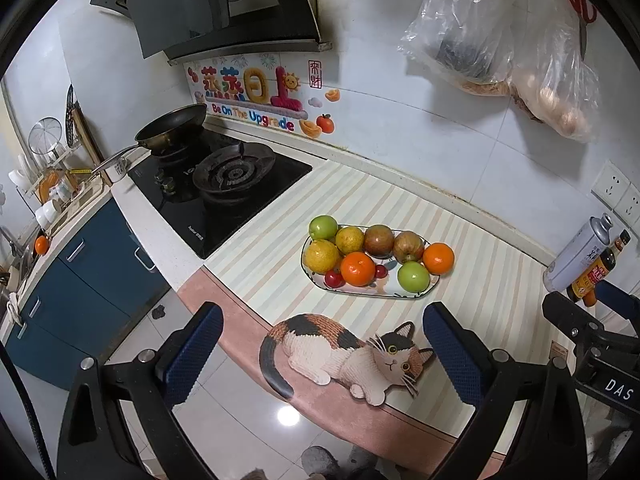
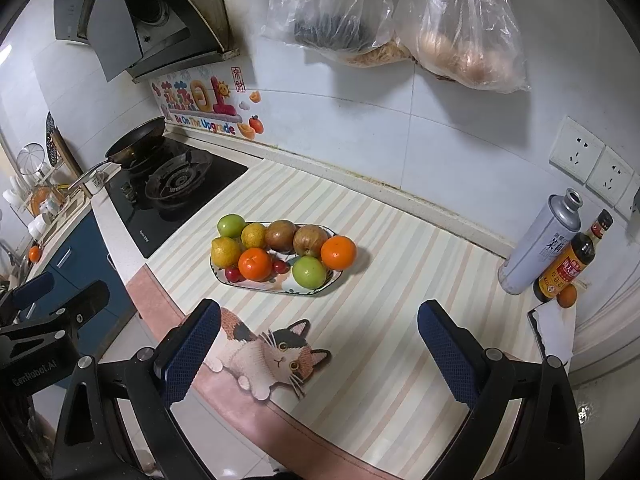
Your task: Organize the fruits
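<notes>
A white oval plate (image 1: 316, 280) (image 2: 334, 280) sits mid-counter on a striped mat, piled with fruit: two green apples (image 1: 413, 276) (image 2: 309, 272), two oranges (image 1: 357, 268) (image 2: 255, 264), two yellow citrus (image 1: 321, 256) (image 2: 225, 252), two brownish apples (image 1: 408, 246) (image 2: 310, 240) and small red cherries (image 1: 334, 279) (image 2: 234, 275). My left gripper (image 1: 322, 350) is open and empty, held back from the plate above the counter's front edge. My right gripper (image 2: 318, 350) is open and empty, also short of the plate. Each gripper shows at the edge of the other's view.
A gas hob (image 1: 224, 184) with a frying pan (image 1: 172, 130) lies left of the mat. A metal can (image 2: 540, 240), a sauce bottle (image 2: 568, 260) and a small orange fruit (image 2: 567, 296) stand at the right. Plastic bags (image 2: 400, 12) hang on the wall. Another orange (image 1: 41, 245) sits by the sink.
</notes>
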Demonstrator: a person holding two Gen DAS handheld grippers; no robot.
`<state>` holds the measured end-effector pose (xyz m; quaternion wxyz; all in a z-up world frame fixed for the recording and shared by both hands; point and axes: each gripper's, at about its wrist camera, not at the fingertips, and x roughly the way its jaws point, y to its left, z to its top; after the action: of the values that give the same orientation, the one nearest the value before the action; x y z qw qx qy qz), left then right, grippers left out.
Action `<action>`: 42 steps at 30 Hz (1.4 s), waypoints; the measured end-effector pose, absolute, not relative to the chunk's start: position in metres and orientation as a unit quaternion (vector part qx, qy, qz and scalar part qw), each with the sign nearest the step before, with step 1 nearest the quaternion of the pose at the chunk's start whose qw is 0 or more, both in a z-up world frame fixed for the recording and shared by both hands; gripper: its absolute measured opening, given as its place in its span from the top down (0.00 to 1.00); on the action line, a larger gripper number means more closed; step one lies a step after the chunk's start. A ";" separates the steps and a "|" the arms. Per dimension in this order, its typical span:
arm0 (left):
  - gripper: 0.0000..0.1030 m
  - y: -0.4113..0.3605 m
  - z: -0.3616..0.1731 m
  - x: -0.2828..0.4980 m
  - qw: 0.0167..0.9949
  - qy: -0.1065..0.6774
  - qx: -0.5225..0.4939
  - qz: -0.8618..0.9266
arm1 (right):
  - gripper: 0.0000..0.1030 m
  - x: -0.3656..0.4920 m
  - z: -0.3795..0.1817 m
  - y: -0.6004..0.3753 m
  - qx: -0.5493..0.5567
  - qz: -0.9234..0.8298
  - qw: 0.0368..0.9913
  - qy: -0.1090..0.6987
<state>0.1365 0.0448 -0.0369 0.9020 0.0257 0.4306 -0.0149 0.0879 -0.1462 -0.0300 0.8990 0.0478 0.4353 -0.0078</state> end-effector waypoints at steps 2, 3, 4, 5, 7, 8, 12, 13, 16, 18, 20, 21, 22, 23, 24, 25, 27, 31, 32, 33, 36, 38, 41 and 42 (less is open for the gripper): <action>0.01 0.044 -0.037 0.136 0.902 0.431 0.023 -0.015 | 0.02 0.087 -0.029 -0.146 0.046 -0.007 0.899 0.435; 0.01 0.044 -0.037 0.136 0.901 0.432 0.024 -0.015 | 0.02 0.087 -0.029 -0.146 0.045 -0.006 0.899 0.435; 0.01 0.044 -0.037 0.136 0.901 0.432 0.025 -0.014 | 0.02 0.087 -0.029 -0.146 0.044 -0.006 0.899 0.435; 0.01 0.045 -0.037 0.135 0.901 0.432 0.027 -0.014 | 0.02 0.087 -0.029 -0.146 0.045 -0.006 0.899 0.435; 0.01 0.045 -0.037 0.135 0.902 0.432 0.025 -0.015 | 0.02 0.086 -0.029 -0.145 0.044 -0.006 0.899 0.435; 0.01 0.045 -0.037 0.136 0.902 0.432 0.026 -0.015 | 0.02 0.086 -0.028 -0.145 0.044 -0.006 0.900 0.434; 0.01 0.047 -0.036 0.136 0.902 0.432 0.026 -0.015 | 0.02 0.087 -0.028 -0.145 0.043 -0.005 0.901 0.432; 0.01 0.047 -0.036 0.136 0.902 0.431 0.027 -0.015 | 0.02 0.086 -0.027 -0.144 0.044 -0.004 0.901 0.432; 0.01 0.047 -0.036 0.137 0.902 0.431 0.027 -0.016 | 0.02 0.087 -0.028 -0.145 0.043 -0.005 0.900 0.433; 0.01 0.048 -0.036 0.136 0.901 0.433 0.025 -0.021 | 0.02 0.086 -0.027 -0.144 0.043 -0.004 0.900 0.433; 0.01 0.049 -0.035 0.137 0.901 0.433 0.024 -0.019 | 0.02 0.086 -0.027 -0.144 0.042 -0.004 0.899 0.435; 0.01 0.049 -0.034 0.137 0.901 0.433 0.024 -0.020 | 0.02 0.086 -0.027 -0.144 0.042 -0.002 0.899 0.437; 0.01 0.049 -0.033 0.137 0.901 0.432 0.024 -0.020 | 0.02 0.085 -0.027 -0.144 0.042 -0.002 0.899 0.437; 0.01 0.049 -0.033 0.136 0.901 0.432 0.025 -0.019 | 0.02 0.085 -0.027 -0.143 0.042 -0.003 0.899 0.437; 0.01 0.049 -0.033 0.137 0.901 0.432 0.025 -0.020 | 0.02 0.085 -0.027 -0.143 0.041 -0.002 0.898 0.437; 0.01 0.049 -0.033 0.137 0.901 0.433 0.024 -0.019 | 0.02 0.084 -0.027 -0.143 0.043 -0.002 0.899 0.437; 0.01 0.049 -0.033 0.137 0.901 0.434 0.022 -0.019 | 0.02 0.084 -0.027 -0.144 0.042 -0.002 0.899 0.436; 0.01 0.050 -0.031 0.136 0.901 0.433 0.020 -0.017 | 0.02 0.083 -0.025 -0.145 0.043 -0.002 0.899 0.435; 0.01 0.050 -0.031 0.136 0.901 0.432 0.020 -0.016 | 0.02 0.083 -0.025 -0.145 0.043 -0.002 0.900 0.434; 0.01 0.050 -0.031 0.136 0.901 0.433 0.020 -0.017 | 0.02 0.082 -0.024 -0.146 0.043 -0.002 0.900 0.434; 0.01 0.051 -0.031 0.135 0.902 0.431 0.019 -0.017 | 0.02 0.082 -0.022 -0.147 0.043 -0.001 0.901 0.432; 0.01 0.051 -0.030 0.136 0.902 0.430 0.020 -0.016 | 0.02 0.082 -0.021 -0.147 0.042 -0.001 0.901 0.431; 0.01 0.052 -0.027 0.137 0.903 0.428 0.021 -0.017 | 0.02 0.083 -0.019 -0.147 0.042 0.000 0.902 0.429; 0.01 0.052 -0.027 0.136 0.904 0.428 0.020 -0.017 | 0.02 0.083 -0.019 -0.147 0.041 0.001 0.902 0.429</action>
<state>0.1363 0.0517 -0.0270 0.9036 0.0205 0.4275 -0.0170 0.0828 -0.1471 -0.0187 0.9025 0.0411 0.4287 0.0005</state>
